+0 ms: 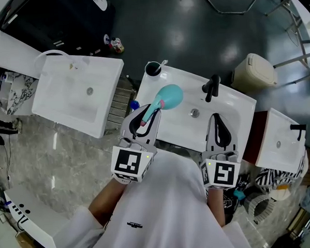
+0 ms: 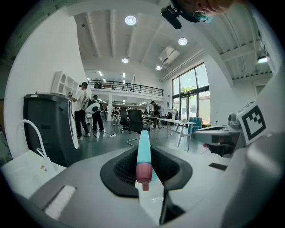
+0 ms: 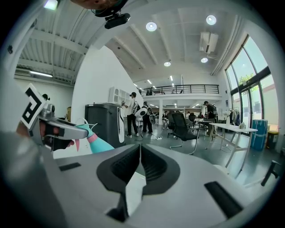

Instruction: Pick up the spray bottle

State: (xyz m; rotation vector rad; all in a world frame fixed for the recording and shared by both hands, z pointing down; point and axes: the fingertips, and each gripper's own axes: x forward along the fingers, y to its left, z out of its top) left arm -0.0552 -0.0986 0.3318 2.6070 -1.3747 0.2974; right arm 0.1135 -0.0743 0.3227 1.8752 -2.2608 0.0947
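In the head view the teal spray bottle (image 1: 168, 97) hangs tilted over the left part of a white sink (image 1: 237, 102), its round body far from me and its pink nozzle toward me. My left gripper (image 1: 150, 109) is shut on the bottle's slim neck. The left gripper view shows that teal neck and pink collar (image 2: 144, 149) between the black pads of the left gripper (image 2: 144, 156). My right gripper (image 1: 218, 117) hovers over the sink's front right, shut with nothing in it. In the right gripper view the right gripper (image 3: 140, 149) has its pads together, and the bottle (image 3: 91, 140) shows at the left.
A black faucet (image 1: 211, 87) stands at the sink's back, and a black cup (image 1: 153, 69) sits on its far left corner. Another white basin (image 1: 78, 94) lies to the left, a third (image 1: 283, 140) to the right. A beige bin (image 1: 253, 70) stands behind.
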